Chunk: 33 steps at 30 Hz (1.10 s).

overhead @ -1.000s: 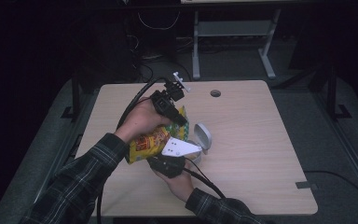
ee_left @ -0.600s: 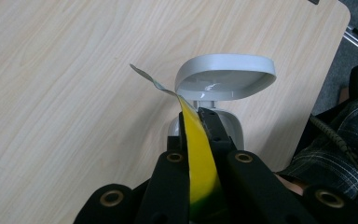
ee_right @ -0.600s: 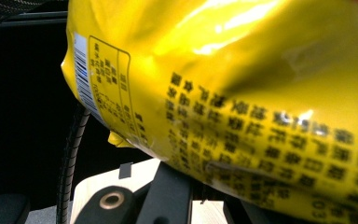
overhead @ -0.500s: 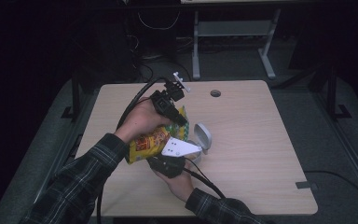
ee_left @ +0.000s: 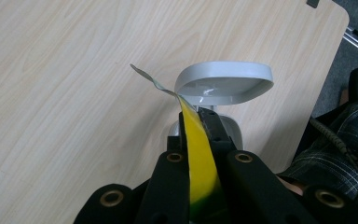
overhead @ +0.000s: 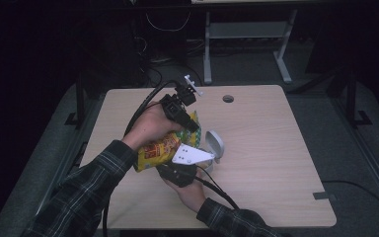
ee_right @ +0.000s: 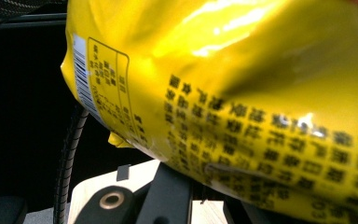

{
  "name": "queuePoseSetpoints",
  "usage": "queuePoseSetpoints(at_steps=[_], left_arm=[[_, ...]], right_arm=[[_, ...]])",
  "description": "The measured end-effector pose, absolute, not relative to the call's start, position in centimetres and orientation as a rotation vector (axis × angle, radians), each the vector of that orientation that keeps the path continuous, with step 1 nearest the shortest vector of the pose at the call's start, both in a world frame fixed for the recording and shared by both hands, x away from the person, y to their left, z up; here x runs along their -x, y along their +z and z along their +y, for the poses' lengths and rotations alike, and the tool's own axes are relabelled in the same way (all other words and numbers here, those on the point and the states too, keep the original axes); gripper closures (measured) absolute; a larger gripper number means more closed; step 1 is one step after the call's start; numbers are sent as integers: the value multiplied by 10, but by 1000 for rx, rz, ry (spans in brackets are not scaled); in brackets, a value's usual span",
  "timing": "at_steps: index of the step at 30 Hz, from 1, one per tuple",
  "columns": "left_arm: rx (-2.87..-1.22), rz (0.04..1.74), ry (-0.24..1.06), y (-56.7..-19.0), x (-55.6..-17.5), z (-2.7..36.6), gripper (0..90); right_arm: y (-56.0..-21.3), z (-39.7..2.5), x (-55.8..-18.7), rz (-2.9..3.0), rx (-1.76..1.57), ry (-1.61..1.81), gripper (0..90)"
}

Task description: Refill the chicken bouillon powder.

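Both grippers hold a yellow snack bag (overhead: 164, 147) above the middle of the table (overhead: 276, 148), left of centre in the high view. The left gripper (ee_left: 196, 122) is clamped on a thin edge of the bag (ee_left: 198, 158), the yellow film pinched flat between its jaws with a torn or curled silver tip poking out toward the frame's centre. In the right gripper view the bag (ee_right: 242, 88) bulges across the upper frame, just over the jaws; I cannot tell whether the right gripper (overhead: 180, 170) has closed on it. A grey dish-shaped object (ee_left: 223, 83) sits on the table just beyond the left jaws, and shows right of the bag in the high view. My reading is that the step in hand is tearing or opening the bag at its top edge; the next move would call for the two grippers pulling apart while the left keeps its pinch. The bag's long axis runs from lower left to upper right of the high view, its gripped end pointing upper right
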State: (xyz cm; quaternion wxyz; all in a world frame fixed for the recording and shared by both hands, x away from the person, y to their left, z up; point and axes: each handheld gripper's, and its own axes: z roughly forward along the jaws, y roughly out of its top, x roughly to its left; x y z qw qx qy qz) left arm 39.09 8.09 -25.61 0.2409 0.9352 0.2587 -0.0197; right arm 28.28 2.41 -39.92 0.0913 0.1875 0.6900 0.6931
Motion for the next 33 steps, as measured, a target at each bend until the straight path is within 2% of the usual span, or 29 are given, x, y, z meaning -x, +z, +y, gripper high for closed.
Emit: queuePoseSetpoints(at_steps=[33], left_arm=[[-2562,717,-68,-264,-392,81,899]], right_arm=[[-404,25,-283,2059,-573,2052,898]])
